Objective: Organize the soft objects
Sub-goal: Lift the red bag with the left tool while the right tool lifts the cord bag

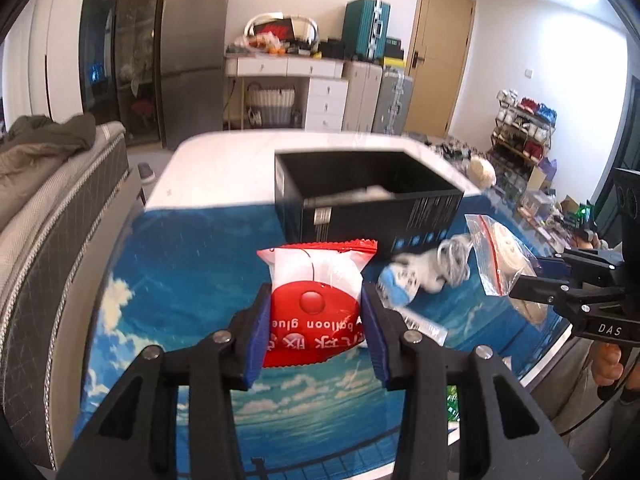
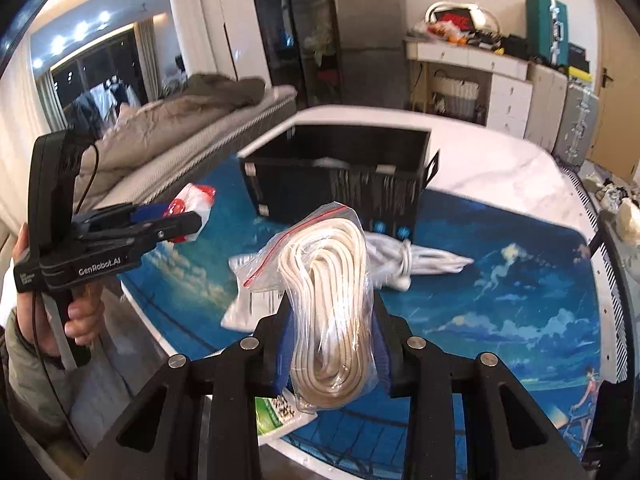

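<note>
Carrying both loads | left claw (image 1: 316, 316) clamped the packet (image 1: 316, 304) | right claw (image 2: 332, 344) gripped the cord bag (image 2: 324, 300) | I judged: clear the box (image 1: 360, 200) rim, release low inside.

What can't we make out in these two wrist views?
- Black box contents: left wrist view shows only a pale blurred scrap over the near wall; right wrist view is no clearer.
- Red balloon glue packet: lower edge hidden behind the left gripper fingers.
- Bagged white cord: its bottom is hidden between the right gripper fingers.
- Green printed packet: mostly covered by the gripper body, right wrist view.
- White cable bundle: motion-blurred.
</note>
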The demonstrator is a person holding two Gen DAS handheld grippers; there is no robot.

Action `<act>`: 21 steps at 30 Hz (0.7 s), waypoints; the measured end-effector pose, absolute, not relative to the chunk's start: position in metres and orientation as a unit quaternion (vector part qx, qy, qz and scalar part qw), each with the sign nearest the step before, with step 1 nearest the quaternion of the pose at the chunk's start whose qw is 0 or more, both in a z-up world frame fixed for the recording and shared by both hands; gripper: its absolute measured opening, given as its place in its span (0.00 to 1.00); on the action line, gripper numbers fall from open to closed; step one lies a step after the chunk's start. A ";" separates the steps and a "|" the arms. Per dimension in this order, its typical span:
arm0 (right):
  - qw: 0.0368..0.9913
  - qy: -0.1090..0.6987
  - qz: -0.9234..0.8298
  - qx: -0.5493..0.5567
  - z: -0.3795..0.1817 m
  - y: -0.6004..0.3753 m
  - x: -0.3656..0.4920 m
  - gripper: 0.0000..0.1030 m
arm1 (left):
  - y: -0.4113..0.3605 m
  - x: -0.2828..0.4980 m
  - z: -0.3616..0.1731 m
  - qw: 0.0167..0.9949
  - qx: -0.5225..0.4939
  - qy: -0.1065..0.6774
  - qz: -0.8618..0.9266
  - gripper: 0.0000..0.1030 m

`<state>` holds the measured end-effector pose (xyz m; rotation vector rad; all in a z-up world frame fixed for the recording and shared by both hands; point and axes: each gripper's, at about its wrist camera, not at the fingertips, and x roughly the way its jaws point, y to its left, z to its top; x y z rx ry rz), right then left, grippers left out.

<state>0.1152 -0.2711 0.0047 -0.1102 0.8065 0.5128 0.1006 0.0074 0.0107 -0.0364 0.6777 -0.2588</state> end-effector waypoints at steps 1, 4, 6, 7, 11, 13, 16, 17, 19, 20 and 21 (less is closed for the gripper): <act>0.892 0.377 0.243 -0.051 0.009 -0.273 0.113 0.32 | 0.006 0.099 0.014 0.938 -0.017 0.322 -0.125 0.40; 0.909 0.342 0.231 -0.055 0.019 -0.276 0.105 0.32 | 0.007 0.092 0.027 0.951 -0.017 0.283 -0.125 0.40; 0.925 0.308 0.219 -0.053 0.028 -0.279 0.098 0.32 | 0.005 0.085 0.036 0.961 -0.008 0.251 -0.117 0.40; 0.931 0.292 0.216 -0.048 0.031 -0.277 0.096 0.32 | 0.001 0.082 0.039 0.965 0.001 0.239 -0.111 0.40; 0.953 0.217 0.207 -0.046 0.047 -0.275 0.078 0.32 | -0.002 0.071 0.050 0.975 0.010 0.199 -0.104 0.40; 0.961 0.180 0.205 -0.049 0.056 -0.273 0.067 0.33 | 0.001 0.066 0.054 0.976 -0.004 0.183 -0.115 0.40; 0.967 0.146 0.200 -0.055 0.061 -0.269 0.057 0.33 | 0.006 0.060 0.056 0.978 -0.015 0.167 -0.122 0.40; 0.969 0.137 0.202 -0.051 0.062 -0.269 0.054 0.33 | 0.007 0.059 0.055 0.979 -0.015 0.166 -0.121 0.40; 0.969 0.131 0.206 -0.040 0.062 -0.269 0.050 0.33 | 0.008 0.061 0.053 0.977 -0.016 0.171 -0.124 0.40; 0.969 0.132 0.206 -0.037 0.061 -0.269 0.050 0.33 | 0.009 0.061 0.051 0.977 -0.017 0.173 -0.125 0.40; 0.969 0.137 0.205 -0.034 0.059 -0.268 0.051 0.33 | 0.010 0.062 0.050 0.976 -0.017 0.175 -0.126 0.40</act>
